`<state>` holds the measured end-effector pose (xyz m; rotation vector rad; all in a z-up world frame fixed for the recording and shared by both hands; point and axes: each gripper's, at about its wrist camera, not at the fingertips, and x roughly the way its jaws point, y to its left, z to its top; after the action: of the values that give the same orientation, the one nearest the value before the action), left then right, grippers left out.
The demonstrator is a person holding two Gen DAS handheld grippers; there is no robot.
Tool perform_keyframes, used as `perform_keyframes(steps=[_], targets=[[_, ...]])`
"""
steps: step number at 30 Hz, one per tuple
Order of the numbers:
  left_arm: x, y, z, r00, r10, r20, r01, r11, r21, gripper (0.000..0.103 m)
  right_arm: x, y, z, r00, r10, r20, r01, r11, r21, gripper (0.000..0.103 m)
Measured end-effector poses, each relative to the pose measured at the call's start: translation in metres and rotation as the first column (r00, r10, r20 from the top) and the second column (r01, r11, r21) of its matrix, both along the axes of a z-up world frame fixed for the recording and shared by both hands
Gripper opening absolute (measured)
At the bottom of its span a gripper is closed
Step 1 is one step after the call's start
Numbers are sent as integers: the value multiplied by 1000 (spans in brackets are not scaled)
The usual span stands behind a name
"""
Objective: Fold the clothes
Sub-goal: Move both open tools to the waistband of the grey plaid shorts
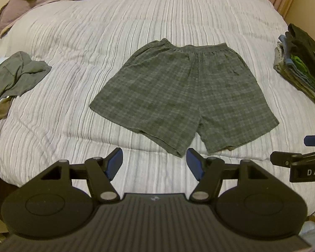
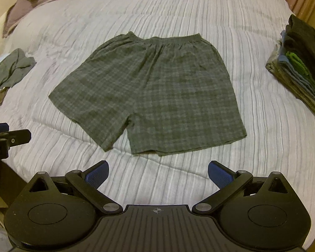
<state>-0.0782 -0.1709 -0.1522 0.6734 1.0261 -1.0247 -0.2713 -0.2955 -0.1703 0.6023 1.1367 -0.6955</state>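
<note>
One pair of plaid shorts [image 1: 184, 96] lies flat; left gripper [image 1: 154, 163] and right gripper [image 2: 158, 174] both gape empty.

Shorts [image 1: 182, 96] on bed [image 1: 136, 21], stack [image 1: 300, 63] right.

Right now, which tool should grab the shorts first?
Probably the left tool: its open tips sit right at the plaid shorts' leg hem. The right tool, also open, hangs farther back.

One pair of plaid shorts [image 1: 178, 96]; one folded stack [image 1: 300, 67]; two hand-held grippers [image 1: 154, 161].
</note>
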Motion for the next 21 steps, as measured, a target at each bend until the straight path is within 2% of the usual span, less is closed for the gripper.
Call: perform_keyframes(steps=[8, 16, 21], targets=[[59, -29, -23, 996, -80, -27, 81, 996, 32, 63, 28, -23, -22, 984, -171, -46, 172, 985, 19, 103], [120, -75, -66, 981, -179, -71, 181, 983, 29, 56, 13, -64, -53, 921, -386, -52, 385, 922, -36, 103], [148, -110, -94, 971, -234, -48, 233, 972, -10, 46, -4, -95, -70, 890, -455, -31, 452, 889, -72, 103]])
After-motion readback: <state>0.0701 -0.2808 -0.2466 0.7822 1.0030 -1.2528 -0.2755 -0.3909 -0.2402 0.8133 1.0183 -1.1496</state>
